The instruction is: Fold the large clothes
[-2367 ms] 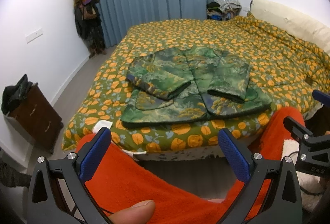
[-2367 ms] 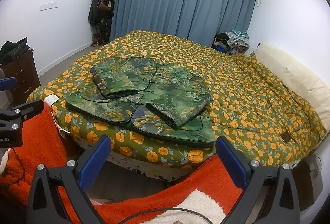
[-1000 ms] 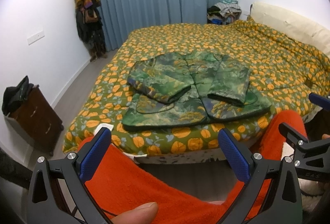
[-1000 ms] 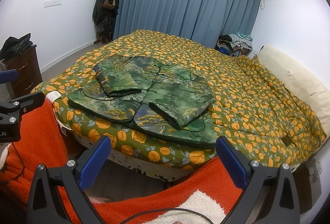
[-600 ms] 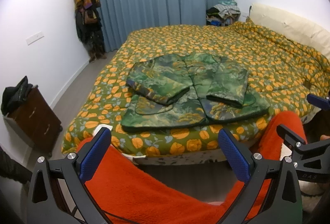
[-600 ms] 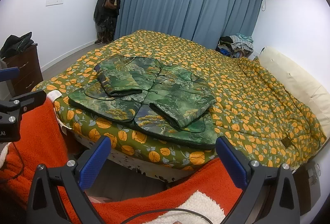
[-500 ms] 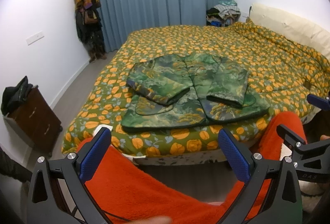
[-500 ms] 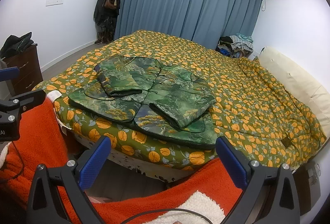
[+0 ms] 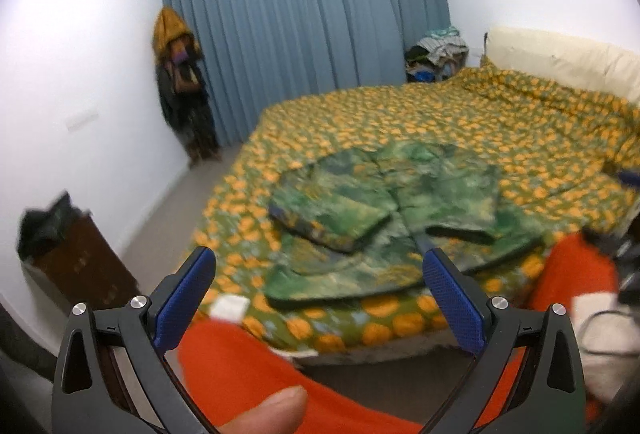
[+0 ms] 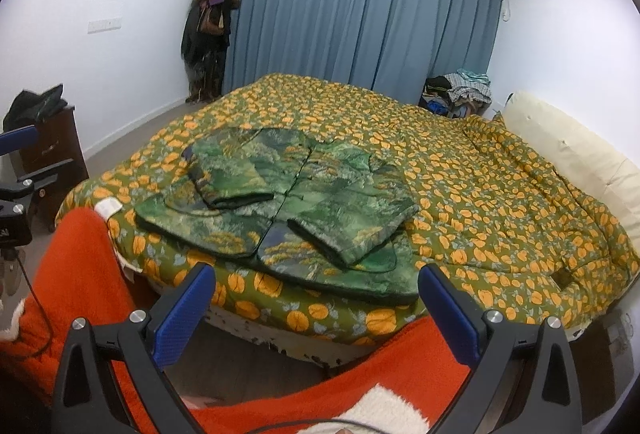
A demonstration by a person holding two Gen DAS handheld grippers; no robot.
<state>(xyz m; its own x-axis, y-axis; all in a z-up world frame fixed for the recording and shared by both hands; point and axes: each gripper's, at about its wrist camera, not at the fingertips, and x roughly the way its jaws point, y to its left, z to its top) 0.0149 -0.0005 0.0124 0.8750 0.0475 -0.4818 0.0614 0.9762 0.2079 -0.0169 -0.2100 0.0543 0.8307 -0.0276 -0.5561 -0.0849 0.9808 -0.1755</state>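
Note:
A green patterned padded jacket (image 9: pixel 384 222) (image 10: pixel 280 210) lies flat near the foot of the bed (image 9: pixel 500 122) (image 10: pixel 500 194), both sleeves folded in over its front. My left gripper (image 9: pixel 318 274) is open and empty, held in the air short of the bed's foot edge. My right gripper (image 10: pixel 316 292) is open and empty too, also back from the bed. The left wrist view is blurred by motion. The left gripper's side also shows at the left edge of the right wrist view.
The bed has a green quilt with orange pumpkins and a cream headboard (image 10: pixel 580 154). Orange fleece sleeves (image 9: pixel 256 366) (image 10: pixel 80 274) fill the foreground. A dark wooden dresser (image 9: pixel 76 266) (image 10: pixel 52 150) stands left. Blue curtains (image 10: pixel 360 14), hanging coats (image 10: pixel 212 26) and a clothes pile (image 10: pixel 460 90) are behind.
The left wrist view has tilted up and blurred, so the left gripper is moving; a thumb shows again at its lower edge. The right gripper has barely shifted. The jacket has not moved.

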